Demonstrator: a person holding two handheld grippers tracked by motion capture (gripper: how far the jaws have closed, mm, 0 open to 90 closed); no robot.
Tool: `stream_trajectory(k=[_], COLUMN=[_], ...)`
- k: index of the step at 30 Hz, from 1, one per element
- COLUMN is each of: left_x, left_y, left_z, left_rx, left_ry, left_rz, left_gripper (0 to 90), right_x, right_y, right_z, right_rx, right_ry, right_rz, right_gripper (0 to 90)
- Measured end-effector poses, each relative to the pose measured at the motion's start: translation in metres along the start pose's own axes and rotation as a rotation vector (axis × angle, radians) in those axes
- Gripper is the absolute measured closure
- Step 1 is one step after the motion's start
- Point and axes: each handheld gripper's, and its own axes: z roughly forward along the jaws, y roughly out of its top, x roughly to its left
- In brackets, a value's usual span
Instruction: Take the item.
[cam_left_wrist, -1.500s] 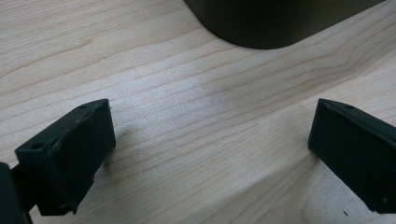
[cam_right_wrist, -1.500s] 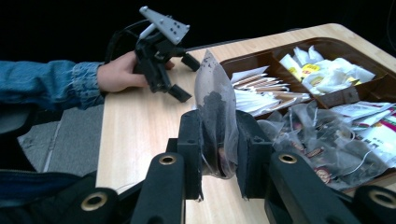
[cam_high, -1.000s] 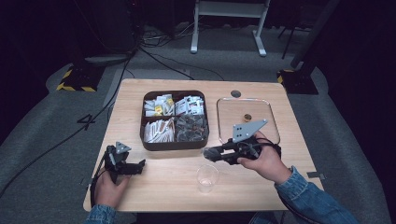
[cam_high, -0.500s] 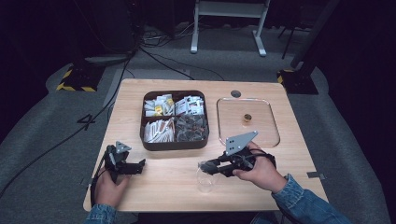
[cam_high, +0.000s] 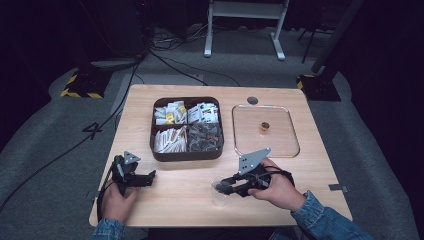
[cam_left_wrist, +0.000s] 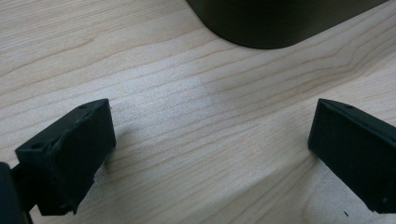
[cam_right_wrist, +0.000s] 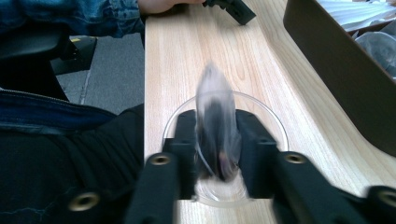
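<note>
From above the near edge we look forward and down over the whole pale wooden table (cam_high: 165, 200). The left gripper view sits close to that tabletop (cam_left_wrist: 187, 116), facing the dark brown rounded compartment tray (cam_left_wrist: 280, 21). The right gripper view looks low along the table (toward the person), sharing that tray's wall (cam_right_wrist: 341, 88).

One mark legible: a dark "4" on the grey floor (cam_high: 93, 131), left of the table (cam_high: 145, 105). Packet print too small to read.
</note>
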Motion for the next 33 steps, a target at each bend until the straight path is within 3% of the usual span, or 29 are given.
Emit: stream_trajectory(k=[4, 8, 19, 33], left_x=[0.0, 0.0, 0.0, 0.0], left_y=[0.0, 0.0, 0.0, 0.0], left_z=[0.0, 0.0, 0.0, 0.0], left_rx=[0.0, 0.0, 0.0, 0.0], left_ry=[0.0, 0.0, 0.0, 0.001], left_rz=[0.0, 0.0, 0.0, 0.0], left_gripper=[1.0, 1.0, 1.0, 1.0], right_x=[0.001, 0.001, -0.004, -0.014], right_y=[-0.001, -0.001, -0.004, -0.02], right_z=[0.002, 0.0, -0.02, -0.056], right_rx=[-0.014, -0.041, -0.115, -0.13], right_ry=[-0.014, -0.026, -0.111, -0.229], right_rz=[-0.012, -0.01, 0.039, 0.088], right_gripper=[49.4, 43.5, 38.4, 37.2])
